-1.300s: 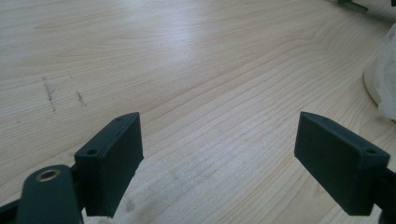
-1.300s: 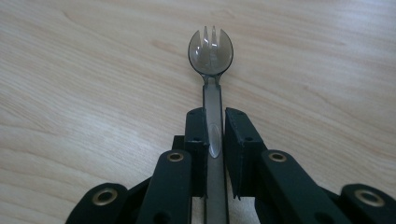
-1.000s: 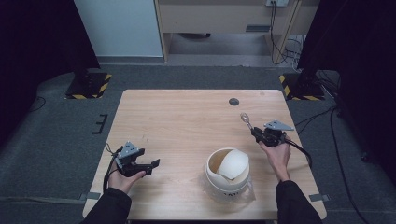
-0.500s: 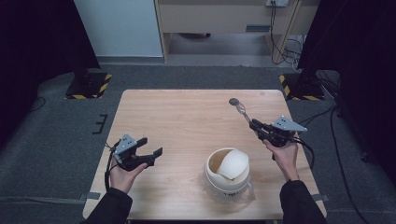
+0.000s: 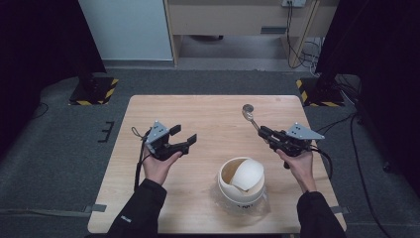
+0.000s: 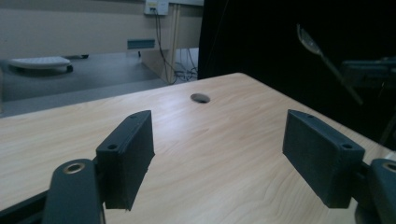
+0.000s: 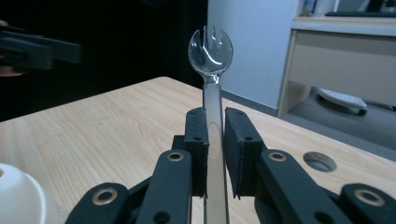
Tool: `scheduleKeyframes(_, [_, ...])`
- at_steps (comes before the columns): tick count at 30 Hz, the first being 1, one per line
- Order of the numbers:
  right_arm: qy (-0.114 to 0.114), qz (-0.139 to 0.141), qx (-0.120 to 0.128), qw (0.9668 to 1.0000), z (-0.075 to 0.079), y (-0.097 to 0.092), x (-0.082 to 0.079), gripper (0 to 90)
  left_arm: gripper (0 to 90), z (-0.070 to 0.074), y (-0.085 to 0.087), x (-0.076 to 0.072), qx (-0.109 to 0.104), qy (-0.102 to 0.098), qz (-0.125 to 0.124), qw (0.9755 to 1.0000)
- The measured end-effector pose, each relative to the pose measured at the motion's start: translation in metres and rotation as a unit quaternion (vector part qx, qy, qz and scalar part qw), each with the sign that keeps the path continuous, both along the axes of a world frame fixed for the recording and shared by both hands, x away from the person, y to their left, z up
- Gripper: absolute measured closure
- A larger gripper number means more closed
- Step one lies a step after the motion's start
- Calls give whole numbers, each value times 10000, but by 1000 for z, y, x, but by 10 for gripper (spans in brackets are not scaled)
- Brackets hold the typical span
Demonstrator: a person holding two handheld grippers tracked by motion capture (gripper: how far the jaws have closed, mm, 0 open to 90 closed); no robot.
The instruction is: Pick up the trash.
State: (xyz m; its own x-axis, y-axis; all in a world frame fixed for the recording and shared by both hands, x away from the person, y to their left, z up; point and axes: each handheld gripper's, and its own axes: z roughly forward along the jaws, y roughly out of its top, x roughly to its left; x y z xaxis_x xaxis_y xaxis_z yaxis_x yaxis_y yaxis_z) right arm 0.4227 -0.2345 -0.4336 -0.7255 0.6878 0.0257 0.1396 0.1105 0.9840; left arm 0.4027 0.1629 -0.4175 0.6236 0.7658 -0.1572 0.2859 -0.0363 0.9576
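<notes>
My wooden surface [image 5: 208,114] carries a white bowl [image 5: 241,177] at its near edge, right of centre. My left gripper [image 5: 183,141] hovers at the left, its jaws apart and just closing a little on nothing. At the right, my right gripper [image 5: 263,132] has its jaws clamped on a clear plastic spork [image 7: 211,51], raised above the surface beyond the bowl.

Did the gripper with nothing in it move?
Yes. The left gripper went up the picture and right, from the table's near left edge toward the bowl.
</notes>
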Motion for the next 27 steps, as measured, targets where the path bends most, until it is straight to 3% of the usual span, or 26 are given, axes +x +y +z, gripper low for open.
scheduleKeyframes(6, [-13,147,35,9999,-2,2,1,800,288,7,-32,11,-33,-119,-88,9999])
scheduleKeyframes(12, [7,182,31,9998,-2,7,0,800,314,12,-59,21,-261,-79,-143,9995])
scheduleKeyframes(20, [22,293,26,9996,-3,10,1,800,351,14,-86,32,-355,-95,-291,9989])
scheduleKeyframes(21, [19,314,49,9995,-3,11,1,800,360,14,-92,34,-437,-57,-336,9985])
scheduleKeyframes(27, [20,397,46,9992,-5,13,1,800,389,12,-107,38,-475,60,-520,9975])
